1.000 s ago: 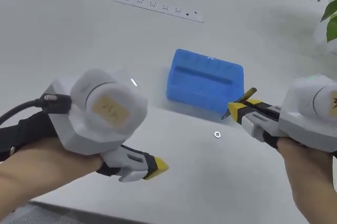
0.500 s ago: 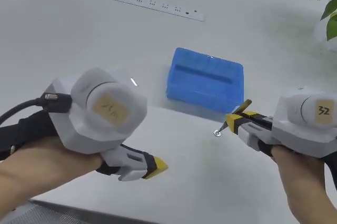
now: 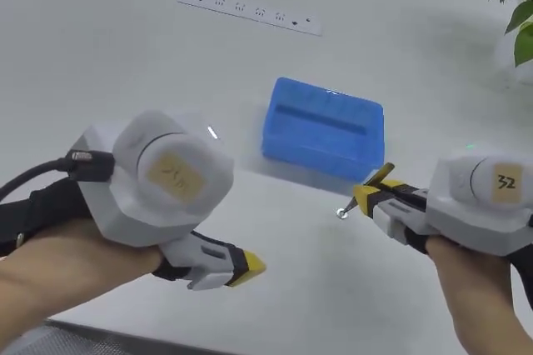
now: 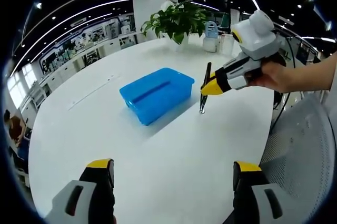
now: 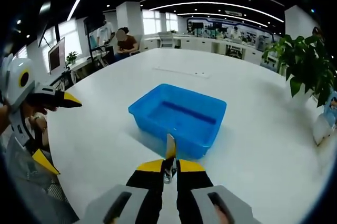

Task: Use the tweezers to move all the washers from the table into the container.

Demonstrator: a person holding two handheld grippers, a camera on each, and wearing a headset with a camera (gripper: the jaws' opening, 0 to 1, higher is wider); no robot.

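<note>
The left gripper (image 4: 172,169), at 8 o'clock of the container (image 3: 325,128), hangs with its jaws spread wide and empty. At the container's 6 o'clock the washer (image 3: 342,213) lies on the table (image 3: 291,305) with the tips of the tweezers (image 3: 381,175) at it, so the pick-up seems in hand. The right gripper (image 5: 169,163) is clamped tight on the tweezers. The next move likely calls for a firm pinch, a lift and a short carry toward 12 o'clock. The head view gives the washer; the left gripper view gives the tweezers' steep tilt.

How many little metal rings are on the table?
1. A small silver metal washer lies on the white table at the tip of the metal tweezers, near the blue plastic container. Others may be hidden from view.
</note>
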